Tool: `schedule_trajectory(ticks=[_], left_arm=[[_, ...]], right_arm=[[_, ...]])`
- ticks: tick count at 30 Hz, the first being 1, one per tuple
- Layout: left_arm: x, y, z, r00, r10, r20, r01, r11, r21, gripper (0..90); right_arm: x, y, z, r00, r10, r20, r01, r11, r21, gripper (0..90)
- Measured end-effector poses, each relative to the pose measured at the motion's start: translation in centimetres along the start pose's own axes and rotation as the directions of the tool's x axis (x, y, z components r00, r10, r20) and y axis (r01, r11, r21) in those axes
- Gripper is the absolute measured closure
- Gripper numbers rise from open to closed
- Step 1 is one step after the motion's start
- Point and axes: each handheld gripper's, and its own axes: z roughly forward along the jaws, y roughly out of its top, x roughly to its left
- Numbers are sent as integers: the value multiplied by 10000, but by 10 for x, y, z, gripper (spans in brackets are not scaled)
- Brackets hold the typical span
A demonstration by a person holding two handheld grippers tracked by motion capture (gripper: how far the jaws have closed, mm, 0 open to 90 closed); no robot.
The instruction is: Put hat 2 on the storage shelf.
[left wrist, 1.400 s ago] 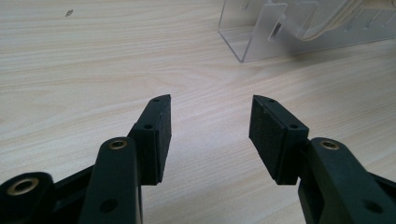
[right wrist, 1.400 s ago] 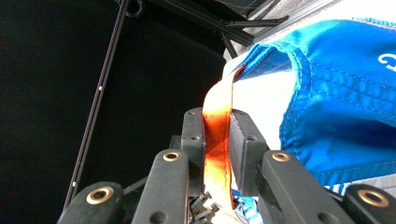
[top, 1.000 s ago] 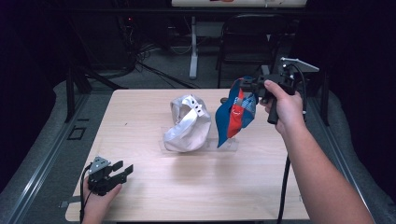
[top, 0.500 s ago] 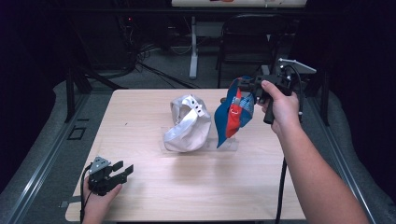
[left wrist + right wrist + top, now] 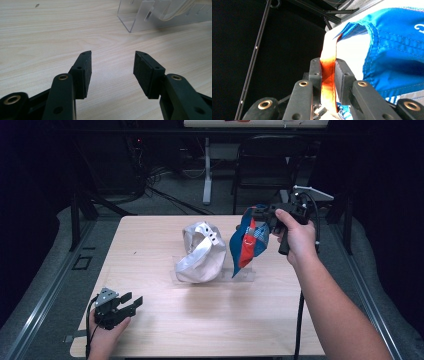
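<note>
A: Start near you. Your left gripper (image 5: 118, 306) rests low at the near left corner of the table (image 5: 210, 330). Its jaws stand apart and nothing is between them; in the left gripper view there is bare wood between the pads.

B: And the middle of the table?

A: A silver cap (image 5: 200, 254) sits on a clear plastic stand (image 5: 135, 20) near the centre. You do not touch it.

B: What do you hold on the far right?

A: Your right gripper (image 5: 264, 214) is lifted above the far right part of the table. Its jaws are clenched on the orange strap (image 5: 328, 75) of the blue and red cap (image 5: 248, 242). The cap hangs down from this grip, just beside the silver cap and, I think, a little above the right end of the stand.

B: How will it handle?

A: I judge it light and soft. The cloth folds and swings easily, so the crown will not keep its shape when you hold it by the strap. The strap is thin and may slip if you pull hard. For placing it, the brim is probably the stiffer part and a better place to take hold with your free left gripper.
</note>
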Motion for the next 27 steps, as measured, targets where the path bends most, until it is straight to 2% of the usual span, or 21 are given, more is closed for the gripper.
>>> schedule_trajectory(ticks=[4, 9, 14, 18, 27], left_arm=[[1, 0, 0, 10000, 12, 64, -12, 10000, 29, 495], [1, 0, 0, 10000, 22, 68, -23, 10000, 26, 495], [1, 0, 0, 10000, 32, 64, -32, 10000, 21, 495], [1, 0, 0, 10000, 8, 31, -8, 10000, -12, 495], [0, 0, 0, 10000, 1, 21, -1, 10000, -12, 495]], right_arm=[[-2, -3, 7, 9999, -25, 153, 22, 9999, 161, 774], [-11, -6, 13, 9988, -117, 469, 101, 9993, 354, 771], [-23, -11, 17, 9978, 126, 652, -152, 9991, 393, 766], [-30, -13, 15, 9974, 71, 711, -104, 9988, 468, 753], [-34, -16, 1, 9960, -142, 886, 140, 9999, 28, 656]])
